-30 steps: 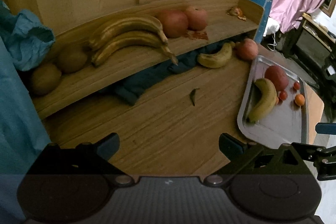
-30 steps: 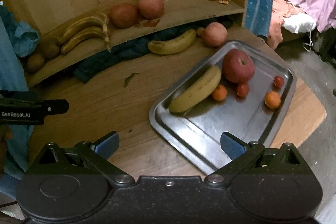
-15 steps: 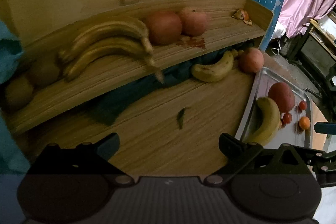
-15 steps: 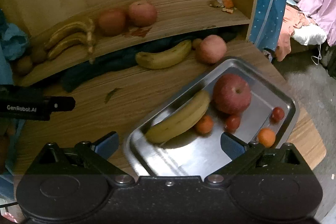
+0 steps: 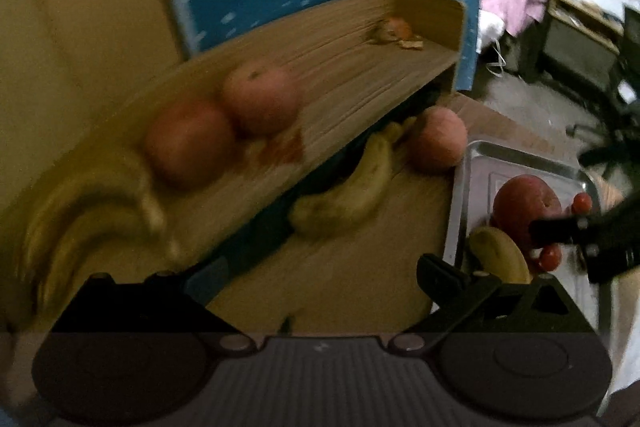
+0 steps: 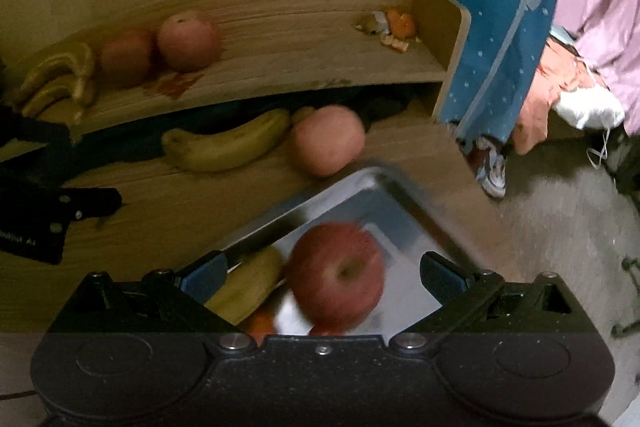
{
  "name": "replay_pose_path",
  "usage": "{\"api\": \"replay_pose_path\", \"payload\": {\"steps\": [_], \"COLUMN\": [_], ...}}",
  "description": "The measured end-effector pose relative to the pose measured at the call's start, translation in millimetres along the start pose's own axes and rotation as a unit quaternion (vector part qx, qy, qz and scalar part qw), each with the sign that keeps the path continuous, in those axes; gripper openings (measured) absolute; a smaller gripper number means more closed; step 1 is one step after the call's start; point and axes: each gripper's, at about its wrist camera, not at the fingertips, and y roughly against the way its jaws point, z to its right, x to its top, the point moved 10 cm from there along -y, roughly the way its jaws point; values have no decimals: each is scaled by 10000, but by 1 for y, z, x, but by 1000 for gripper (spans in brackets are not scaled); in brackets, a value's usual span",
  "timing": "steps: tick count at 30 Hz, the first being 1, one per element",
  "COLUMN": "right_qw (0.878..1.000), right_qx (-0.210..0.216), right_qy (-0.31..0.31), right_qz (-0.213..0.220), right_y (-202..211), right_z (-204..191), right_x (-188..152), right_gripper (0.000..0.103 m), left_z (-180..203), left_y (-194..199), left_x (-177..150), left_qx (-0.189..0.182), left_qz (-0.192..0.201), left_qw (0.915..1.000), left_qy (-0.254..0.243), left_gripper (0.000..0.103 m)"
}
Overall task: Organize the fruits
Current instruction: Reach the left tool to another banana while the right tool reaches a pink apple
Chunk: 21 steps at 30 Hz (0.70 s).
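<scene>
Now the right gripper [image 6: 322, 273], fingers wide, has closed in over the red apple [image 6: 336, 273].

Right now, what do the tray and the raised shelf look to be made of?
The tray looks like metal with a bright, polished finish: silvery, and it mirrors the light. Probably steel, though I can't confirm. The raised shelf looks like pale wood or wood laminate with a matte finish: straight grain lines run along it.
</scene>
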Motion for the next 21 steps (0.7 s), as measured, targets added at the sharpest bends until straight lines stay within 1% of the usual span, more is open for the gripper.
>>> {"api": "replay_pose_path", "payload": {"steps": [4, 9, 15, 18, 21], "right_qw": [9995, 9981, 9958, 9940, 9927], "right_qx": [27, 180, 535, 636, 734], "right_qy": [312, 583, 747, 883, 952], "right_qz": [-24, 13, -38, -86, -132], "right_y": [-19, -35, -58, -69, -77], "right_z": [17, 27, 26, 22, 19], "right_x": [18, 40, 57, 61, 64], "right_gripper": [102, 102, 102, 102, 102], "left_z": [16, 32, 37, 40, 42], "left_y": [-14, -38, -59, -66, -70], "left_x": [15, 20, 22, 20, 18], "left_qx": [-192, -305, -455, -554, -576], "left_qz": [111, 32, -126, -216, -294], "left_qw": [9985, 9949, 9925, 9909, 9898], "left_qy": [-500, -959, -1131, -1207, -1269], "left_gripper": [103, 103, 103, 103, 102]}}
